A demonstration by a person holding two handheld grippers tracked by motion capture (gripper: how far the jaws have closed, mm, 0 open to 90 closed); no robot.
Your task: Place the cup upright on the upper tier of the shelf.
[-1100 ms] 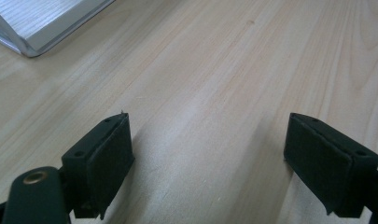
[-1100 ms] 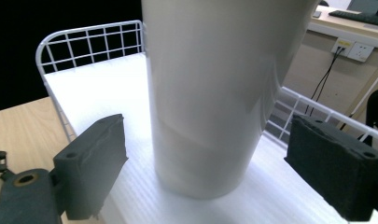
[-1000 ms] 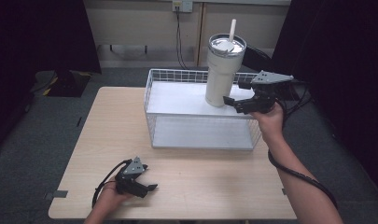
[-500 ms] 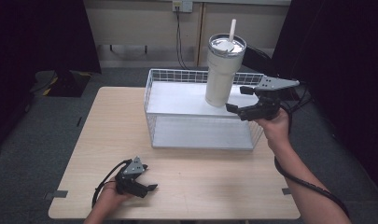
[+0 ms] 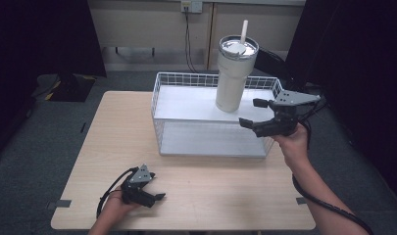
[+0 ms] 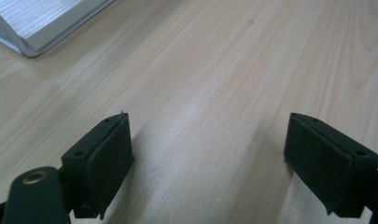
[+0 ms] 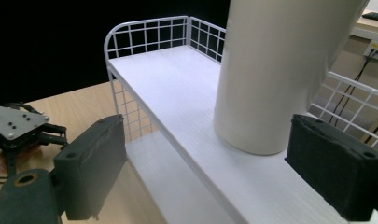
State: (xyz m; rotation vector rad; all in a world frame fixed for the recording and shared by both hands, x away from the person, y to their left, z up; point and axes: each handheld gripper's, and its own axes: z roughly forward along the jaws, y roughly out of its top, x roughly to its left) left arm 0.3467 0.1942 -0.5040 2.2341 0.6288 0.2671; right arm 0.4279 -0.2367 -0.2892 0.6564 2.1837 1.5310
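Note:
A tall cream tumbler (image 5: 235,73) with a lid and straw stands upright on the top shelf of a white wire rack (image 5: 186,100). My right gripper (image 5: 252,112) hovers open just right of the tumbler, apart from it. In the right gripper view the tumbler (image 7: 280,70) rises beyond the wide-spread jaws and a little to their right, on the white shelf (image 7: 177,88). My left gripper (image 5: 157,191) rests open on the wooden table near its front edge. The left gripper view has bare table (image 6: 210,93) between its jaws.
The rack has a lower shelf (image 5: 210,139) behind wire mesh. A rack corner (image 6: 37,23) lies at the top left of the left gripper view. The left gripper (image 7: 18,126) shows far off in the right gripper view. Dark curtains flank the table; cables hang behind.
My right gripper has drawn back from the tumbler, down and toward the rack's near right corner, staying open. The left gripper has not moved.

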